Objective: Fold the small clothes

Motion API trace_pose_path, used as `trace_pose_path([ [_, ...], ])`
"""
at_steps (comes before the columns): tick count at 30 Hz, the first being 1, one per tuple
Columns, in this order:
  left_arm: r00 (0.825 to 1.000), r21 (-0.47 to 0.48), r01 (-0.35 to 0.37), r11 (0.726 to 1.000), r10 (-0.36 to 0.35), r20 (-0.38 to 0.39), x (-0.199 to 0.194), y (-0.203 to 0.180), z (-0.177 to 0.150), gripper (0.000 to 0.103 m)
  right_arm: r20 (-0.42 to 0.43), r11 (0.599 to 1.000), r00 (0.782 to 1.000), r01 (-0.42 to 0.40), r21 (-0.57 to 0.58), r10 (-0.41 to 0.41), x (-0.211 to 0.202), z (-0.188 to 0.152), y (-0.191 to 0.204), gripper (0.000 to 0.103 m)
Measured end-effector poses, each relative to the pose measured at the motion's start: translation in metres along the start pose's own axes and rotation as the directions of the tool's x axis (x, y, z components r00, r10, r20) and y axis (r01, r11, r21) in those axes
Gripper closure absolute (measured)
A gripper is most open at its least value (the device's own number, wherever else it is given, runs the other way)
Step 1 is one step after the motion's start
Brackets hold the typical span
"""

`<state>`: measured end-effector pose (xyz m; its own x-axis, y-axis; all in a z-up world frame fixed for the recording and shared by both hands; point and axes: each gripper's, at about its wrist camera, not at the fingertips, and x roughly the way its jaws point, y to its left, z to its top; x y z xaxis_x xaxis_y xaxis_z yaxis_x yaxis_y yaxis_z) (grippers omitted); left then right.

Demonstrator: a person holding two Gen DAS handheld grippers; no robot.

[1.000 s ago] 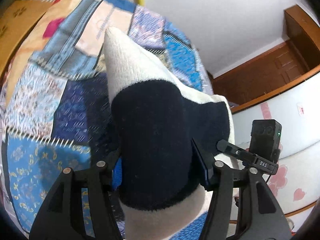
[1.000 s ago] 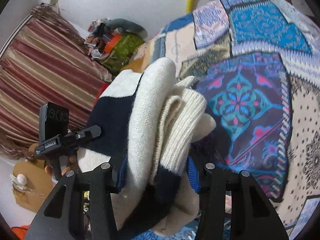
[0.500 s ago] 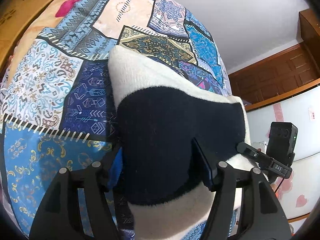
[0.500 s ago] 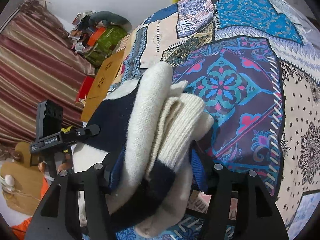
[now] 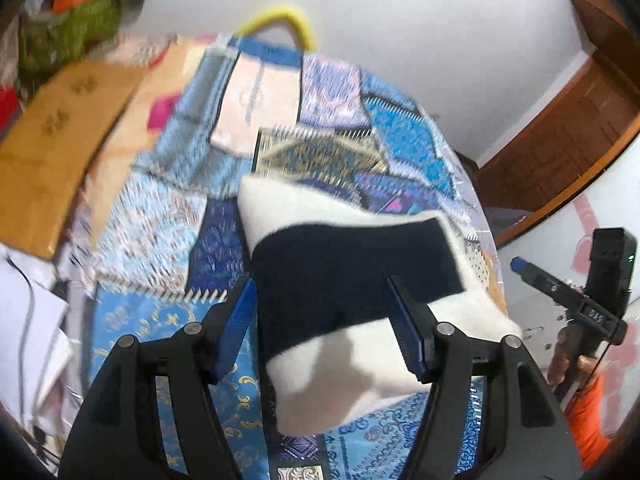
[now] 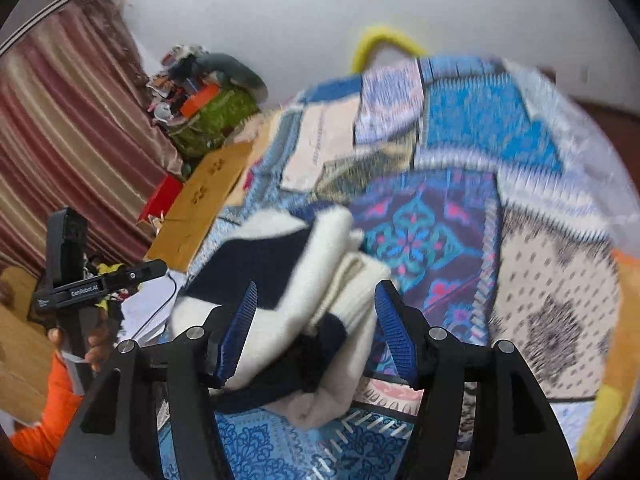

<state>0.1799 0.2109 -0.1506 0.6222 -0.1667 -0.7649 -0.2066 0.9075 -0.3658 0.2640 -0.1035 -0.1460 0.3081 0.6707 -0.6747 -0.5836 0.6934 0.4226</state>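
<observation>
You are looking at a folded knit sweater (image 5: 352,276), soft and light, lying on the patchwork bed (image 5: 160,220); both your left hand-held gripper (image 5: 320,320) and right hand-held gripper (image 6: 314,320) seem spread clear; pinch its thick folded edge

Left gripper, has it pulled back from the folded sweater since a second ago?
Yes. The left gripper has backed up and away: against the quilt, the sweater now looks smaller, with a gap at each of the fingers.

Bedroom: patchwork bedspread (image 5: 168,220), striped curtain (image 6: 60,128).
</observation>
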Motion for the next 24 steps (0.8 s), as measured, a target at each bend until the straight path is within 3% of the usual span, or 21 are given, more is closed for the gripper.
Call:
trace_pose_path([
  [5, 0.987, 0.103, -0.054, 0.993, 0.038, 0.154, -0.054, -0.04, -0.004, 0.039, 0.139, 0.995, 0.99, 0.003, -0.097, 0.01, -0.042, 0.001, 0.039, 0.044],
  [8, 0.963, 0.153, -0.1, 0.983, 0.057, 0.262, -0.088, -0.064, -0.012, 0.039, 0.235, 0.987, 0.972, 0.019, -0.161, 0.019, -0.07, -0.004, 0.067, 0.044],
  [14, 0.895, 0.177, -0.145, 0.973, 0.053, 0.444, -0.144, -0.096, -0.037, 0.039, 0.398, 0.967, 0.917, 0.071, -0.245, 0.034, -0.117, -0.021, 0.109, 0.044],
  [19, 0.823, 0.166, -0.21, 0.964, 0.083, 0.562, -0.176, -0.113, -0.06, 0.039, 0.491, 0.949, 0.87, 0.113, -0.294, 0.049, -0.144, -0.038, 0.136, 0.042],
  [24, 0.757, 0.163, -0.259, 0.952, 0.095, 0.646, -0.198, -0.125, -0.084, 0.038, 0.559, 0.941, 0.828, 0.157, -0.3, 0.04, -0.156, -0.055, 0.151, 0.027],
])
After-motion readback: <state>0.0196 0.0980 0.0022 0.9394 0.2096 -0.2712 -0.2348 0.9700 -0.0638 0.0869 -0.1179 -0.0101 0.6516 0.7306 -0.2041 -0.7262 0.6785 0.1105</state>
